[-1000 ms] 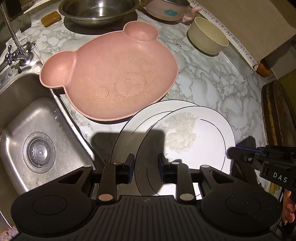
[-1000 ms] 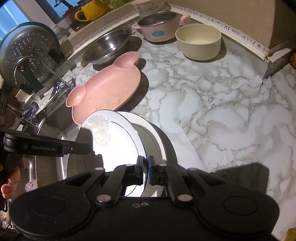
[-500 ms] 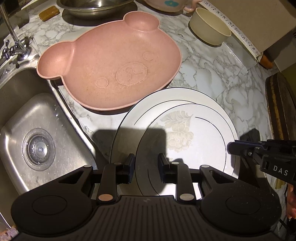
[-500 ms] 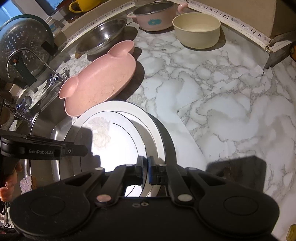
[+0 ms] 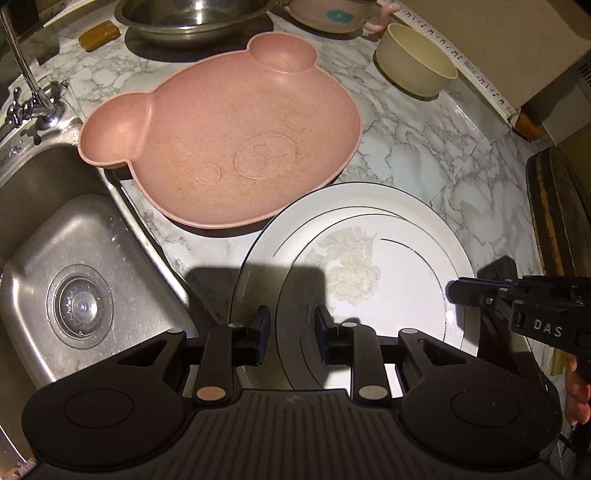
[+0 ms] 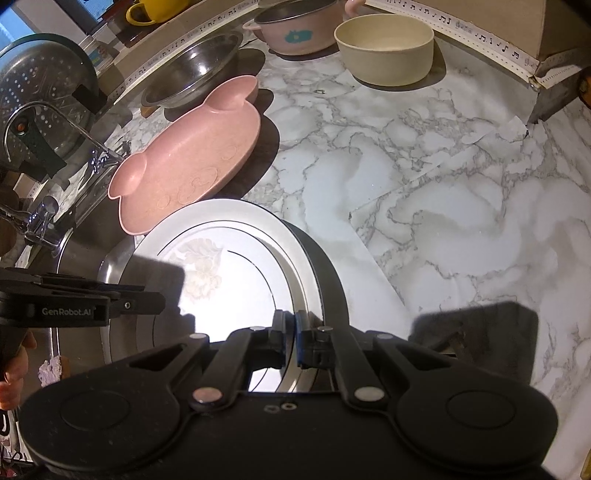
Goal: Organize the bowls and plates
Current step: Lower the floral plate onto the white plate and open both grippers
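Fingers of the right gripper [image 6: 290,341] are pinched nearly together on the near right rim of the floral plate [image 6: 221,295], which sits low and centre in the right wrist view. That plate now lies nested on the larger white plate [image 6: 255,216] beneath it; a second ago it was tilted up above it, and half a second ago it was partly lowered. Whether it rests fully flat I cannot tell, since the rim under the fingers is hidden.

Left gripper [image 5: 291,334] fingers stand apart with a clear gap and hold nothing, poised over the near left edge of the floral plate [image 5: 369,280] at the bottom centre of the left wrist view, as they were in the earlier pictures. The right gripper's tip shows at the right edge of that view.

Both plates sit on the marble counter [image 5: 424,155], their left edge near the sink [image 5: 85,258] in the lower left. Touching or just beside the larger plate [image 5: 332,206], toward the upper centre, lies the pink bear plate [image 5: 229,140], unmoved. Along the top edge stand a steel bowl [image 5: 192,14], a pink handled bowl [image 5: 328,16] and, upper right, a cream bowl [image 5: 413,59].
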`<action>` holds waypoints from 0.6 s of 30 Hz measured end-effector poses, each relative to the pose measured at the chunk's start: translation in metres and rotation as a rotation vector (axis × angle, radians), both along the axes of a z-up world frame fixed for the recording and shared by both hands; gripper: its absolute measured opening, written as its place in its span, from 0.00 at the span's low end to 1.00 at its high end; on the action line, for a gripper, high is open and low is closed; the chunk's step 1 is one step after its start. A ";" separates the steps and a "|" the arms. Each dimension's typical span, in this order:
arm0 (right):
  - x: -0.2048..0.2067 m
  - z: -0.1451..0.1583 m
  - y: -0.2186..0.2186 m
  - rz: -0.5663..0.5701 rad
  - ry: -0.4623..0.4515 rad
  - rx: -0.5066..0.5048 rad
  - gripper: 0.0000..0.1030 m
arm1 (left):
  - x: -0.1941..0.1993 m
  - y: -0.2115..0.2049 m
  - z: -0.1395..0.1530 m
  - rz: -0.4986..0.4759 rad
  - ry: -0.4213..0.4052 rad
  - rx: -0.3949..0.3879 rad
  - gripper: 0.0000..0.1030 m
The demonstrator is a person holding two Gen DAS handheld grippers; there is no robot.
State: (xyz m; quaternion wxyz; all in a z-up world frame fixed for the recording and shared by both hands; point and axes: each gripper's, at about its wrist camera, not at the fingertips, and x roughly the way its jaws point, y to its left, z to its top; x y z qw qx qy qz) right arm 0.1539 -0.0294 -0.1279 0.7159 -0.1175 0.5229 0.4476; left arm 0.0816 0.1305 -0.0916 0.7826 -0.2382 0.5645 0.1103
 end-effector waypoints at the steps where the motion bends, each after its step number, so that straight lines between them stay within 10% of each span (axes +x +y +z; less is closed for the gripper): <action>1: 0.000 0.000 0.000 0.001 -0.005 0.000 0.06 | -0.002 -0.001 0.002 -0.004 -0.014 0.001 0.24; 18: -0.007 0.000 0.007 0.015 -0.053 -0.019 0.09 | -0.009 -0.029 -0.006 -0.083 -0.066 -0.035 0.24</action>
